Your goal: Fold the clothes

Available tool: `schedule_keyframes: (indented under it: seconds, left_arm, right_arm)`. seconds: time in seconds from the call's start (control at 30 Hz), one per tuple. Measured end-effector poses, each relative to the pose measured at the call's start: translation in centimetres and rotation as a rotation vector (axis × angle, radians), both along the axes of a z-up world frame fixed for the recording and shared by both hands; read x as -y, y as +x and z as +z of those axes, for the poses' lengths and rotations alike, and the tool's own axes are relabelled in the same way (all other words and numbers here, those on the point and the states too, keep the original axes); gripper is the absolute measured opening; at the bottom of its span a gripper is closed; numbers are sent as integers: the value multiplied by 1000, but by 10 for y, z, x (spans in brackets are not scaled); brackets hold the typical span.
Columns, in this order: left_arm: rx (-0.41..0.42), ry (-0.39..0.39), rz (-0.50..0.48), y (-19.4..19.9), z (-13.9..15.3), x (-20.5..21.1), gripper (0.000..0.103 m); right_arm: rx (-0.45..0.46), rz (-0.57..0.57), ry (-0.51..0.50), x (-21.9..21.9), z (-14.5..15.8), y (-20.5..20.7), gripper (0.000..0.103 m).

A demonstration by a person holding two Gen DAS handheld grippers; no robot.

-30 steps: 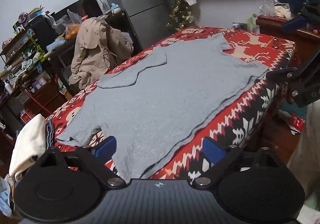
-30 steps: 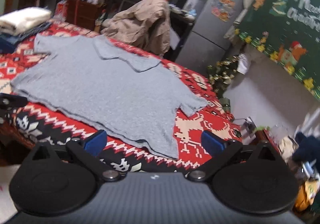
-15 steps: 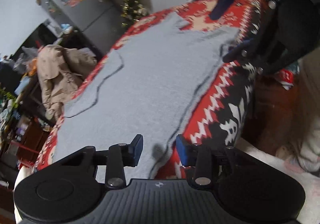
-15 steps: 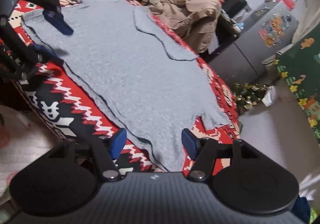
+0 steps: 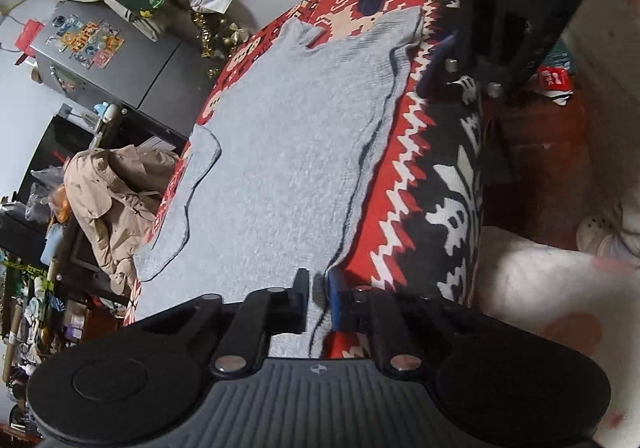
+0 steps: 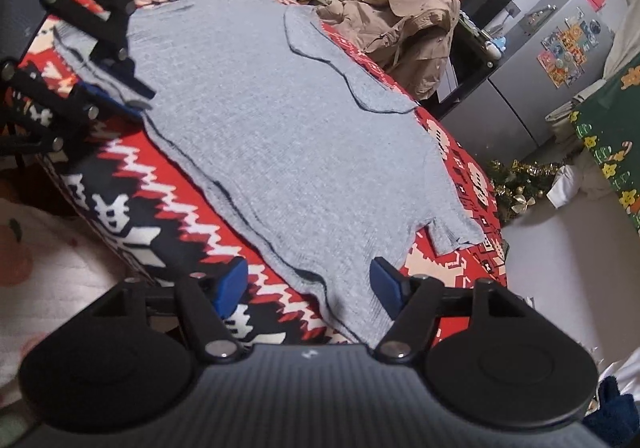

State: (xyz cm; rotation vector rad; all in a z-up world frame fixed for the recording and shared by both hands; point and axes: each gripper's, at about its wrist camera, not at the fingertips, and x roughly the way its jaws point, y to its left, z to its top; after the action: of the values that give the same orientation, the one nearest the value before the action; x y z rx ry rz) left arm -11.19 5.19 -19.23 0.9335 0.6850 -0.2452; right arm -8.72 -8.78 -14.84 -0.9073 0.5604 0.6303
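Note:
A grey T-shirt lies flat on a bed covered by a red, white and black patterned blanket. My left gripper is shut on the shirt's near hem at one bottom corner; in the right wrist view that left gripper pinches the hem at the far left. My right gripper straddles the other bottom corner, its jaws opening with the cloth between the blue pads, which are not pressing on it. The left wrist view shows the right gripper at the top.
A beige coat hangs over a chair behind the bed. A grey fridge and a small tinsel tree stand beyond. A white rug and a shoe are on the floor beside the bed.
Both grippers came down to the shirt's near hem and rolled. The left jaws went from wide open to shut on the hem. The right jaws narrowed around the other corner.

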Motion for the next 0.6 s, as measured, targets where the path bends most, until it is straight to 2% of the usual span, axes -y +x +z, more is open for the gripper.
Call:
schedule_keyframes:
  seconds: [0.13, 0.2, 0.23, 0.3, 0.4, 0.53, 0.6]
  left_arm:
    - [-12, -152, 78, 5, 22, -14, 2]
    - [-15, -195, 116, 7, 30, -20, 2]
    - [-15, -209, 129, 8, 33, -22, 2]
    - [-12, -227, 146, 8, 38, -25, 2]
    - [-12, -246, 156, 7, 42, -25, 2]
    - [-26, -265, 152, 5, 45, -24, 2]
    - [-32, -266, 147, 3, 44, -23, 2]
  right_arm:
    - [7, 9, -9, 3, -3, 0, 69]
    - [9, 8, -9, 4, -4, 2, 62]
    - [13, 8, -11, 5, -5, 2, 61]
    - [26, 10, -27, 5, -8, 4, 47]
    - [50, 12, -53, 3, -13, 10, 37]
    - [64, 32, -74, 1, -15, 10, 37]
    - [48, 46, -53, 0, -10, 8, 37]
